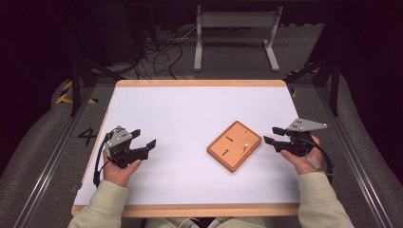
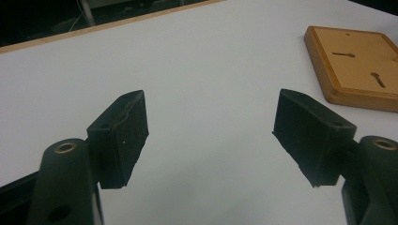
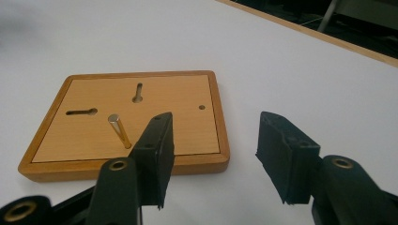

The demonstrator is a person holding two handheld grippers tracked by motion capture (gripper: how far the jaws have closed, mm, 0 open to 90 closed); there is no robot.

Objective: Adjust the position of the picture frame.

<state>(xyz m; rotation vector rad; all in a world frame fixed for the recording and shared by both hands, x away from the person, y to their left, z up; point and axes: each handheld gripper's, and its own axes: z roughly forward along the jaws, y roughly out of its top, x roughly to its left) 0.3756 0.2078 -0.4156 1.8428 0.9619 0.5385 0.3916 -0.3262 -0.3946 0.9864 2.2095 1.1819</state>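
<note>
Wooden board (image 1: 235, 146) lies flat on white table (image 1: 190, 109), right of centre, a brass pin (image 3: 119, 130) standing in it. Left gripper (image 1: 143, 140) at the board's 9 o'clock, well apart, jaws spread, empty. Right gripper (image 1: 273, 135) near its 3 o'clock, jaws spread, empty.

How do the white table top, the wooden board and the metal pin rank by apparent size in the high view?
1. white table top
2. wooden board
3. metal pin, just a speck standing on the board
</note>
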